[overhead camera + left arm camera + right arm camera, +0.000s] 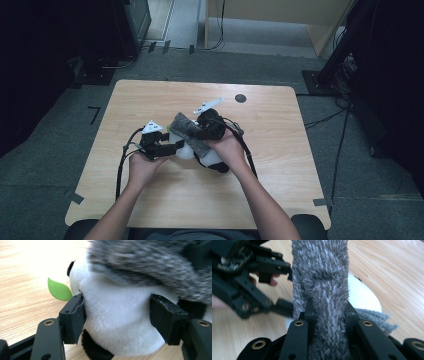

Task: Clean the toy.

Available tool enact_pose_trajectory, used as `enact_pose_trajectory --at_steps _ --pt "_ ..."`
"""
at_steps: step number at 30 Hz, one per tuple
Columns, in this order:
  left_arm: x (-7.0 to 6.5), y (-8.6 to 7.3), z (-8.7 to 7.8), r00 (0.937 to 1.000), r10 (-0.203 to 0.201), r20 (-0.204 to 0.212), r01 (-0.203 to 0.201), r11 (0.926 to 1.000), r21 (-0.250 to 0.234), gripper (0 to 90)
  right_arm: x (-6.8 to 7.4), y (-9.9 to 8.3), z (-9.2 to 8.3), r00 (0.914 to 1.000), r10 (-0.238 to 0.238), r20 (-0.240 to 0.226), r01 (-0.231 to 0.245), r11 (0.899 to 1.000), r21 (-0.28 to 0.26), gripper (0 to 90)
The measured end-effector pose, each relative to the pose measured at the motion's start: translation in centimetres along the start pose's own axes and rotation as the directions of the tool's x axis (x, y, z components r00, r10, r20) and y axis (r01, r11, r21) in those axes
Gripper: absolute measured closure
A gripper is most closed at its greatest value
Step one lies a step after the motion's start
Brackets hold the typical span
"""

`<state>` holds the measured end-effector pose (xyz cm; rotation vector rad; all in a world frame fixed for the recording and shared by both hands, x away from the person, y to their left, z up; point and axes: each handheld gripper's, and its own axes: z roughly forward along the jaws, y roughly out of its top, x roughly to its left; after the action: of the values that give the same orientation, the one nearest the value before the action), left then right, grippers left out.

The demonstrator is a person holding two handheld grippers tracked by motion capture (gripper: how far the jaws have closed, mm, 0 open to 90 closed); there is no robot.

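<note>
- At the left of the wooden surface (150, 210), the left tool (176, 145) holds a white-and-black plush toy (117, 325) — its two black pads pressed against the toy's pale flanks, jaws partly spread around the soft body. The toy rests on the surface near its middle, a green felt leaf (58, 290) sticking out beside it.
- At centre, a grey fuzzy scarf (322, 285) lies draped over the top of the toy — not yet wound around it, as far as the high view and both gripper views show.
- To the right, the right tool (328, 315) is clamped tight on the scarf, the pile bunched between its jaws.
- Judged from this: both things are grasped and brought together and the scarf is laid on top; the wrapping or settling of it about the toy appears left to do, and both releases too.
</note>
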<state>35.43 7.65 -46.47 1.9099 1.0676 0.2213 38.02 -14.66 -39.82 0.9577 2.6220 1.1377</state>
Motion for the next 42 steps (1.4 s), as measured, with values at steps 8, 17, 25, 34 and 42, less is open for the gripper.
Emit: enact_pose_trajectory --at_steps 8,17,25,34,42 --pt "-0.1 0.0 0.1 1.0 -0.003 0.005 0.003 1.0 -0.003 31.9 -0.4 -2.1 -2.9 0.9993 -0.017 0.032 0.017 1.0 -0.02 72.7" --pt "-0.1 0.0 0.1 1.0 0.006 0.003 -0.006 1.0 -0.006 31.9 -0.9 -4.2 -5.7 0.9979 -0.011 0.064 0.014 0.999 -0.048 72.4" --pt "0.0 0.0 0.1 0.9998 0.014 0.013 -0.014 0.9998 -0.013 31.9 -1.9 -6.1 -7.5 0.9958 0.029 0.086 -0.022 0.996 -0.082 72.4" --pt "-0.3 0.1 -0.1 0.9995 0.0 0.03 0.0 1.0 0.005 35.7 -2.8 -7.4 -8.3 0.9918 0.082 0.098 -0.071 0.991 -0.112 73.2" --pt "-0.8 0.1 -0.3 0.9994 -0.004 0.033 0.003 0.9996 0.029 35.8 -3.0 -7.9 -9.3 0.9861 0.116 0.119 -0.095 0.981 -0.168 73.5"
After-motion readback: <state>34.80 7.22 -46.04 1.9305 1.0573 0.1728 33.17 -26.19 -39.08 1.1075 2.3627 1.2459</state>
